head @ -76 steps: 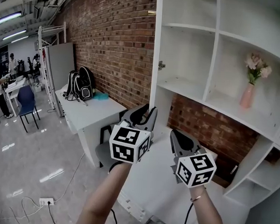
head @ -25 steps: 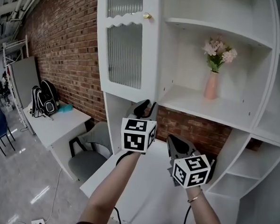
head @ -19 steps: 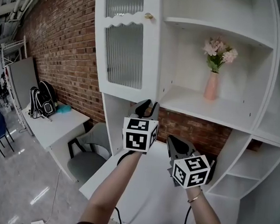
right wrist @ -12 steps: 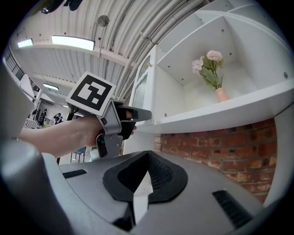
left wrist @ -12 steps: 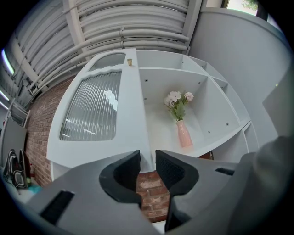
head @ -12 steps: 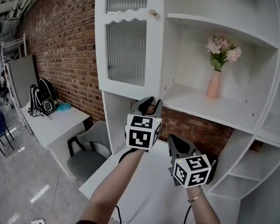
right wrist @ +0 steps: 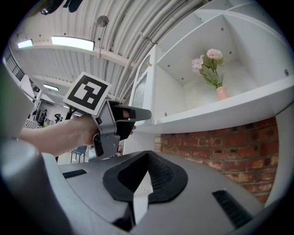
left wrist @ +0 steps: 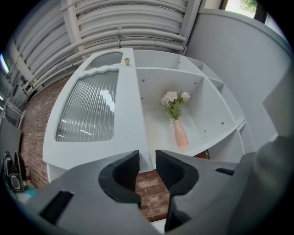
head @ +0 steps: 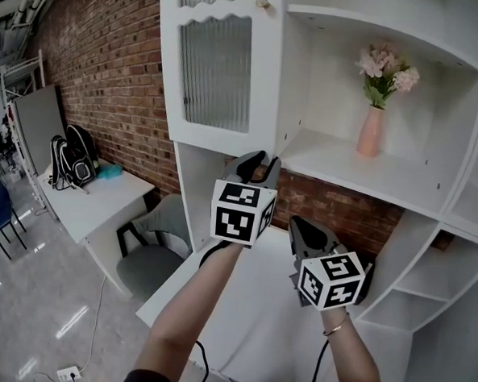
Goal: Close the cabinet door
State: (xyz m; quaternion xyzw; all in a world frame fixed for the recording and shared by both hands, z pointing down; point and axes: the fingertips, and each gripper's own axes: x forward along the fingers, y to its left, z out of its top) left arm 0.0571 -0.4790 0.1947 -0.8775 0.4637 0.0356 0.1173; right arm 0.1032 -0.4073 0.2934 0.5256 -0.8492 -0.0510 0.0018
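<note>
Far left: red brick wall [head: 109, 65], white desk [head: 93, 205] and grey chair [head: 150, 261], all lower than door; open floor beside them.

White cabinet door with ribbed glass panel [head: 218, 72]: at upper left of white shelving unit [head: 361, 173], long axis vertical, swung out from unit. Glass face turned left toward wall. Free edge with brass knob [head: 263, 2] nearest.

Left gripper [head: 258, 161]: just under door's lower free corner, jaws slightly apart, nothing between. Contact with door not determinable.

Right gripper [head: 301, 229]: lower, jaws together, empty.

Pink vase with flowers [head: 371, 131]: set back in open bay, well apart from door.

Vase [head: 371, 131] stands on shelf [head: 329, 164], right of door [head: 218, 72].
</note>
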